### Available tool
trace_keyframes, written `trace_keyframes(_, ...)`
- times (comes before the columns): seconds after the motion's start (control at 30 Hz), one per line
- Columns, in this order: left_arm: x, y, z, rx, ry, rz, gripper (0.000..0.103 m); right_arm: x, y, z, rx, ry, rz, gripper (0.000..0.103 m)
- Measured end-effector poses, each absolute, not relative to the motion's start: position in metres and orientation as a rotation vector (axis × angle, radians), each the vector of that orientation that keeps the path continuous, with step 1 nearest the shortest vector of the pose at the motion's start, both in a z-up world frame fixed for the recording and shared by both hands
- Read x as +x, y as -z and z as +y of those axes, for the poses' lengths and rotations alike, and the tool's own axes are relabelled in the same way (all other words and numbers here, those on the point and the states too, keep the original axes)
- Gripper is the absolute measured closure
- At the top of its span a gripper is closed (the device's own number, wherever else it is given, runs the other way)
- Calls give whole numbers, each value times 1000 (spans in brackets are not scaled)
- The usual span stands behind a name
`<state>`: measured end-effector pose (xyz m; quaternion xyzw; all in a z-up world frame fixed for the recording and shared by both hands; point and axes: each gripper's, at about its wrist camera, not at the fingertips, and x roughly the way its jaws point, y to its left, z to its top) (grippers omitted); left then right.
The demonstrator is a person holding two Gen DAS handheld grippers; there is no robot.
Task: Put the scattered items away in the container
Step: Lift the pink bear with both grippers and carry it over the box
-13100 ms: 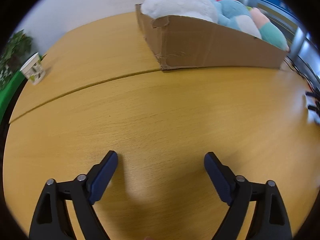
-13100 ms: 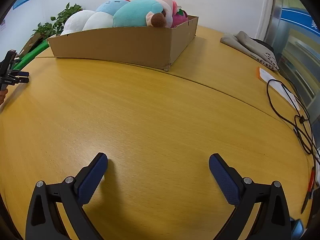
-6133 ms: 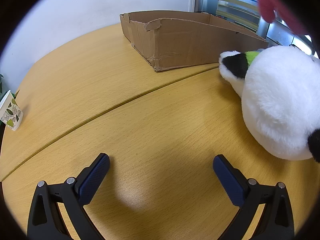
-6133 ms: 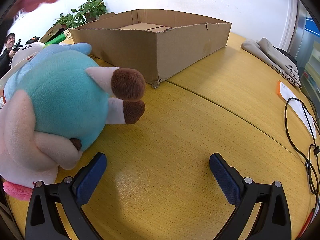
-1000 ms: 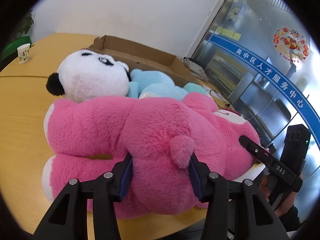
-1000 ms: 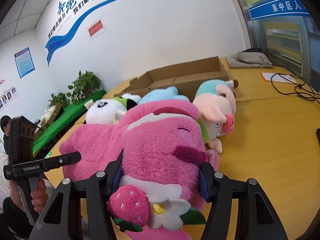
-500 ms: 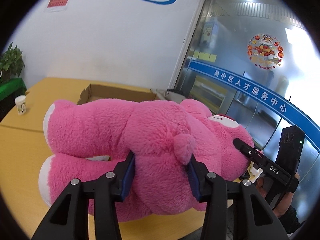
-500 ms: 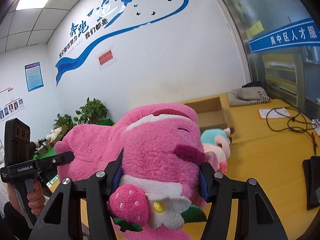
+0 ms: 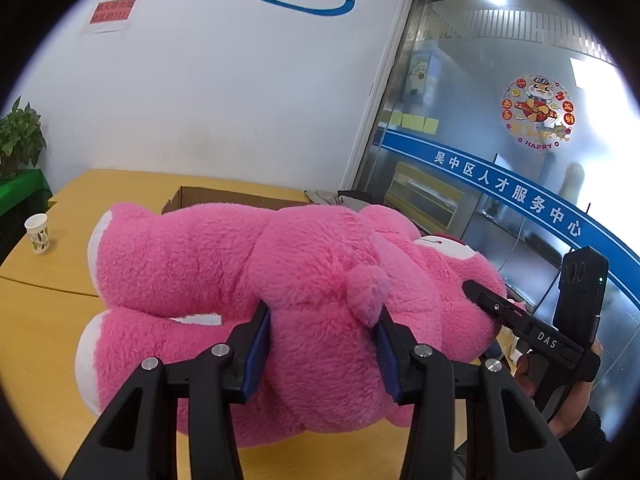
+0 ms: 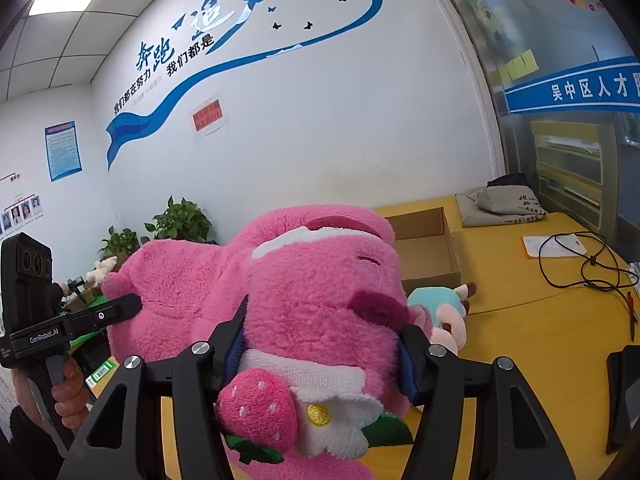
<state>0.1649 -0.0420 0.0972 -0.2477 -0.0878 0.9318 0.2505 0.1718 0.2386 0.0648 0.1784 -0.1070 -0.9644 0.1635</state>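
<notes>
The big pink plush bear [image 9: 304, 288] is up off the yellow table [image 9: 36, 344], carried between the two grippers. The left gripper [image 9: 322, 340] pinches its rump just under the little round tail, blue pads [image 9: 256, 344] sunk into the fur on both sides, legs sticking out to the left. The right gripper [image 10: 320, 344] squeezes the bear at the neck, its fingers pressed in on either side just above the strawberry and white flower [image 10: 296, 408] on its chest. Behind the bear, further back on the table, sits the open cardboard box [image 10: 430, 248], which looks empty where its inside shows. Just beside the bear's head, between it and the box, a teal and pink plush toy [image 10: 444, 312] lies on the tabletop. A paper cup [image 9: 37, 234] stands well to the left of the bear, and a black cable [image 10: 576, 264] trails over the table to the right of the box, near a folded grey cloth [image 10: 500, 204].
</notes>
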Motion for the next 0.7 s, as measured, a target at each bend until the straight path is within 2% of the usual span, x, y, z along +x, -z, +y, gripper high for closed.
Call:
trace_keyframes(0.2,127,-99,-40,-720,-2538,-231,60,128,-60,244,590,2748,-340,38)
trace_keyframes(0.7,40,-103,-36,-739,-2527,-249,63,34,-73,250,595,2772,-372,38)
